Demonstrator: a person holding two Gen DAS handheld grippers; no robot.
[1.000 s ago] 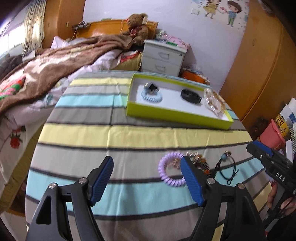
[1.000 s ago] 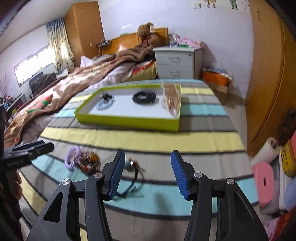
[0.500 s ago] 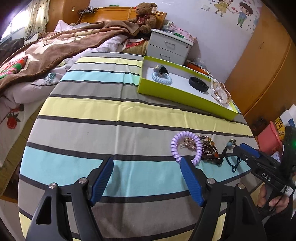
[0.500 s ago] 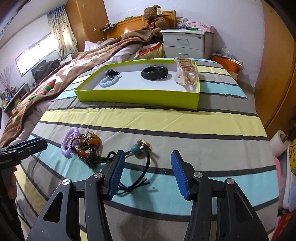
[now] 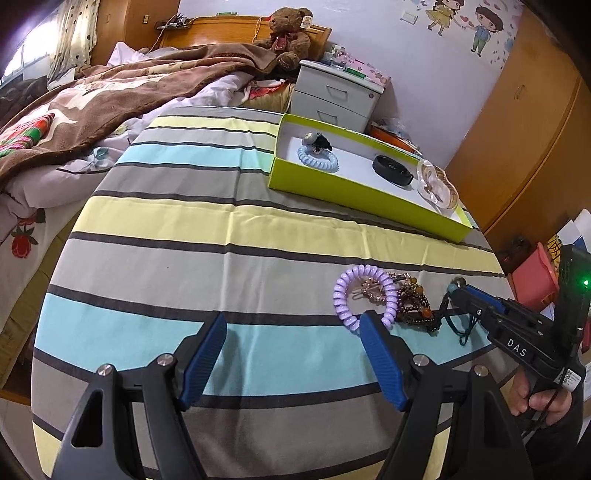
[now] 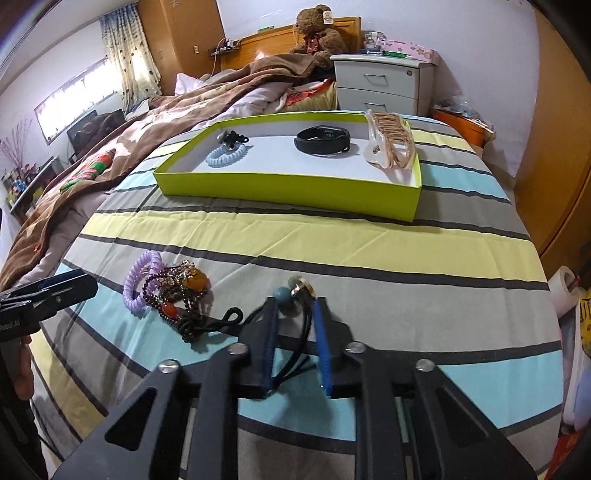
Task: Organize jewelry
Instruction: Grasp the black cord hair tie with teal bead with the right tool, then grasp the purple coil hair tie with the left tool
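Note:
A lime green tray (image 6: pixel 288 190) (image 5: pixel 354 201) at the far side of the striped bedspread holds a blue coil tie (image 6: pixel 226 154), a black band (image 6: pixel 322 139) and a beige hair claw (image 6: pixel 391 142). Near me lie a purple coil tie (image 6: pixel 142 286) (image 5: pixel 364 291), a dark bead bracelet with amber stones (image 6: pixel 181 295) and a black hair tie with a teal bead (image 6: pixel 284 297). My right gripper (image 6: pixel 295 314) has narrowed around the black hair tie's cord, fingers low on the bedspread. My left gripper (image 5: pixel 291 328) is open and empty, left of the purple coil.
A brown blanket (image 6: pixel 110 162) covers the bed's left side. A white nightstand (image 6: pixel 384 83) and a teddy bear (image 6: pixel 319 31) stand behind the tray. A wooden wardrobe (image 5: pixel 524 122) stands at right, with a pink bin (image 5: pixel 535 273) and a paper roll (image 6: pixel 563 290) beside the bed.
My right gripper moved down and forward onto the black hair tie and its jaws closed in around the cord. My left gripper stayed open, shifting slightly.

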